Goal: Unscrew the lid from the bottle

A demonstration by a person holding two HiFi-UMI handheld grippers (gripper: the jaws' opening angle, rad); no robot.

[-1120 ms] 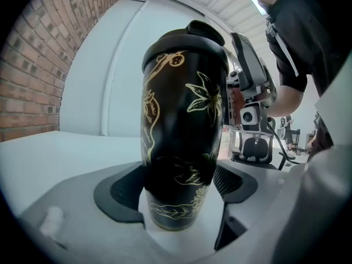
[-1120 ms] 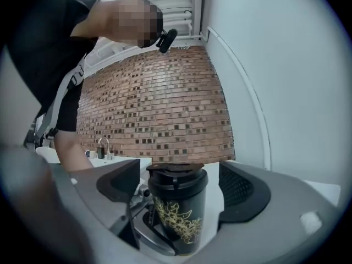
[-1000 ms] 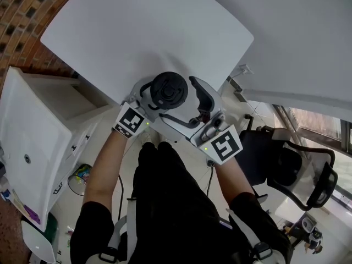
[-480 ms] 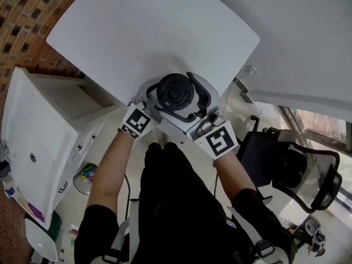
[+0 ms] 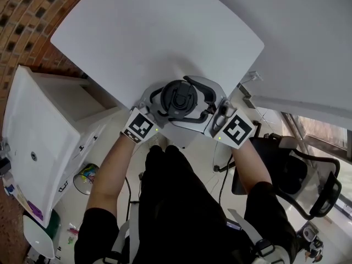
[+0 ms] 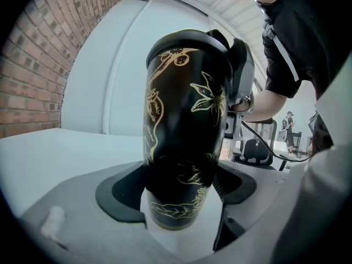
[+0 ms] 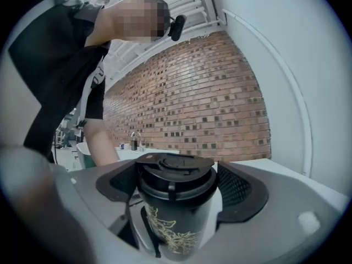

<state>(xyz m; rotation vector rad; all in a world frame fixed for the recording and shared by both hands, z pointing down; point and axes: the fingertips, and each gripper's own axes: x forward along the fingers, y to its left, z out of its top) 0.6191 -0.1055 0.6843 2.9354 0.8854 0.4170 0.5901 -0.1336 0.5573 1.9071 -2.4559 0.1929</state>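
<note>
A black bottle (image 6: 184, 120) with gold flower drawings stands upright at the near edge of the white table (image 5: 154, 32). Its black lid (image 5: 179, 98) is on top. My left gripper (image 6: 176, 188) is shut on the bottle's lower body, a pad against each side. My right gripper (image 7: 177, 183) comes in from the right, and its open jaws stand around the lid (image 7: 175, 175). The pads are close beside the lid's rim, and I see no squeeze. From the head view, the lid and the right jaws hide the bottle's body.
A white cabinet (image 5: 38, 125) stands left of the table, with a brick wall (image 5: 22, 15) behind it. A white partition (image 5: 308, 37) runs along the right, and a black office chair (image 5: 297, 169) stands at the right below it. The person's black-clad body (image 5: 181, 202) fills the bottom of the head view.
My right gripper has swung in from the right of the lid until its jaws stand around it. The left gripper has kept its hold on the bottle.
</note>
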